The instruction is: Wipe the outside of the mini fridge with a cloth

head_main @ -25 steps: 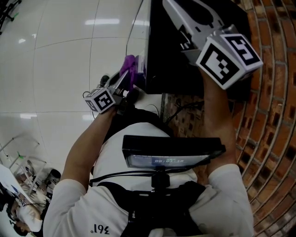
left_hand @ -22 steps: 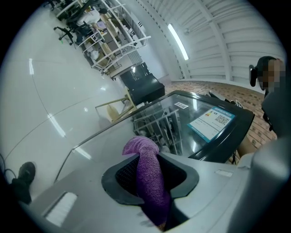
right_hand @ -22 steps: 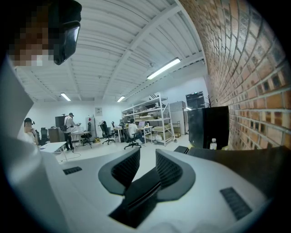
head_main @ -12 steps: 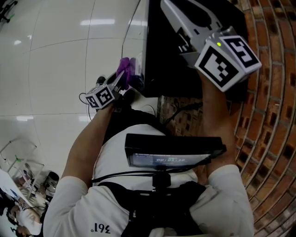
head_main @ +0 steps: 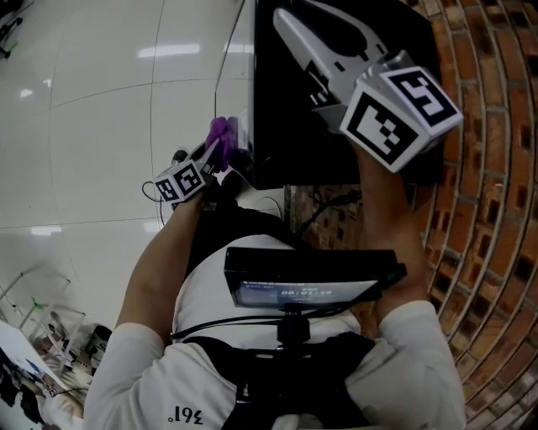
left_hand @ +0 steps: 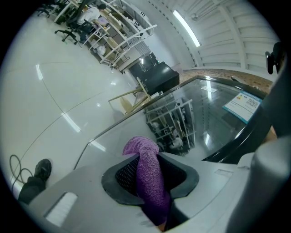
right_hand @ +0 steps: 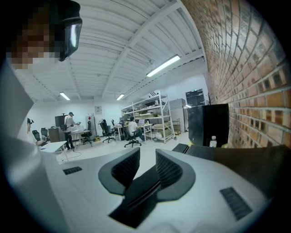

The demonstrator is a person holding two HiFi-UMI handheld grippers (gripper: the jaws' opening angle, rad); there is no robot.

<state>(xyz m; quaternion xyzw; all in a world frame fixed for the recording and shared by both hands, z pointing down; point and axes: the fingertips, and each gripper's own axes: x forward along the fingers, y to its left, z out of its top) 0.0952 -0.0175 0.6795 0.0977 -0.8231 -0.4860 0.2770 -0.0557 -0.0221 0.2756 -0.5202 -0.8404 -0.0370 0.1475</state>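
Observation:
The black mini fridge stands against the brick wall, seen from above in the head view. My left gripper is shut on a purple cloth and holds it against the fridge's glass door at its left edge. In the left gripper view the cloth bulges out between the pads, with the reflective glass door just beyond it. My right gripper hovers over the fridge's top. Its jaws stand a little apart and hold nothing.
A brick wall runs along the right. Cables lie between me and the fridge. Glossy white floor spreads to the left. Far off are shelves and desks with seated people, and a small white bottle near a black cabinet.
My left gripper has slid down the fridge door with the cloth, toward the lower left in the head view. The right gripper has kept its place.

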